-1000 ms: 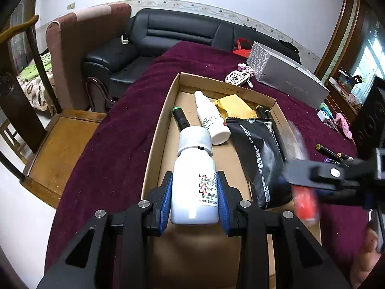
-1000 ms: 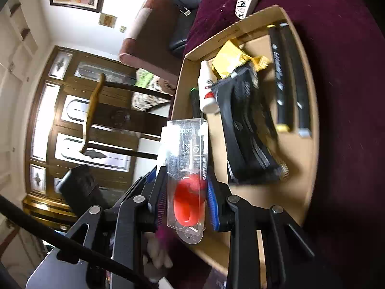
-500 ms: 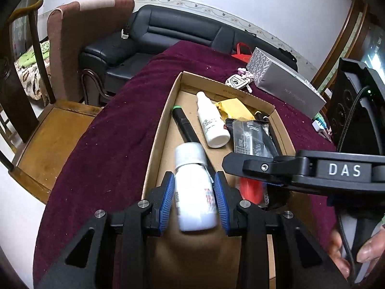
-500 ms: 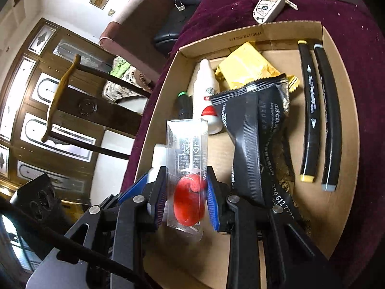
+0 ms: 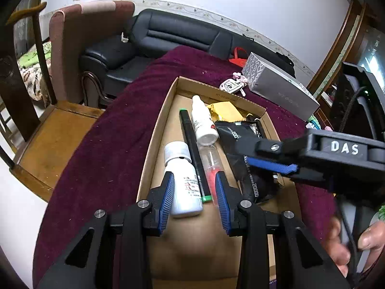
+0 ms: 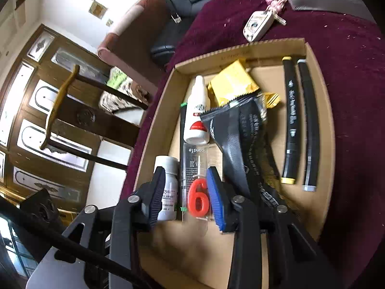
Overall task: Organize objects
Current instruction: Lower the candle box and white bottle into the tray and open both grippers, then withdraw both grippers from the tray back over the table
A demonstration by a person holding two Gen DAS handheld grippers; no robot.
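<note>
A shallow cardboard box (image 5: 154, 144) lies on a maroon cloth. My left gripper (image 5: 193, 192) is open over its near end; a white pill bottle (image 5: 182, 180) lies loose against the left pad. My right gripper (image 6: 185, 197) is open above a clear candle pack with a red "6" (image 6: 197, 192), which lies flat in the box and also shows in the left wrist view (image 5: 210, 166). The pill bottle (image 6: 166, 187) lies left of the pack. The right gripper's arm (image 5: 312, 159) crosses the left wrist view.
The box also holds a black marker with green ends (image 5: 193, 154), a small white dropper bottle (image 5: 203, 125), a yellow packet (image 6: 233, 82), a black foil pouch (image 6: 243, 144) and two black markers (image 6: 300, 125). A car key (image 6: 257, 26) and a grey carton (image 5: 281, 94) lie beyond.
Both grippers have opened. The pill bottle dropped from the left gripper into the box, and the candle pack left the right gripper and lies flat beside it.
</note>
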